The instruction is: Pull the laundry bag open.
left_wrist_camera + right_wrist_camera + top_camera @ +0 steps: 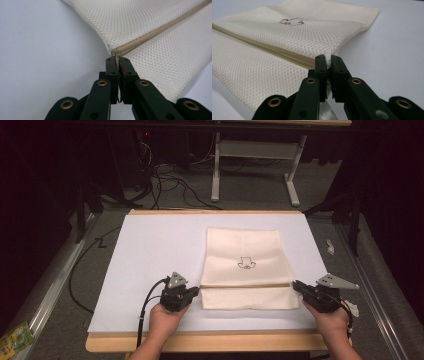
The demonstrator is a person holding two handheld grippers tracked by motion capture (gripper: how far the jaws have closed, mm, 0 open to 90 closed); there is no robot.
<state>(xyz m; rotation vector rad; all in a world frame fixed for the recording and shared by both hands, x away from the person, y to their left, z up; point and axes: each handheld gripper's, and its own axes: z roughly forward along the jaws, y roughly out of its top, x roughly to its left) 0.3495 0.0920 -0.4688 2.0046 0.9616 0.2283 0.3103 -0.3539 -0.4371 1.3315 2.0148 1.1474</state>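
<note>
Gripping one mesh bag (245,270): two tongs, left tongs (117,61) and right tongs (328,62)

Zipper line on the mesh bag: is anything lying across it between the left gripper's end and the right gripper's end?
Nothing visible. The left gripper is shut on the zipper pull, the right gripper on the mesh bag at its opposite edge. The zipper between them lies bare on the white sheet.

High view: fixed overhead, facing forward and down over the white-covered table (150,250). Gripper views: low, close, facing inward from opposite ends; all share the cream mesh zippered bag (245,270) (155,32) (287,42).
</note>
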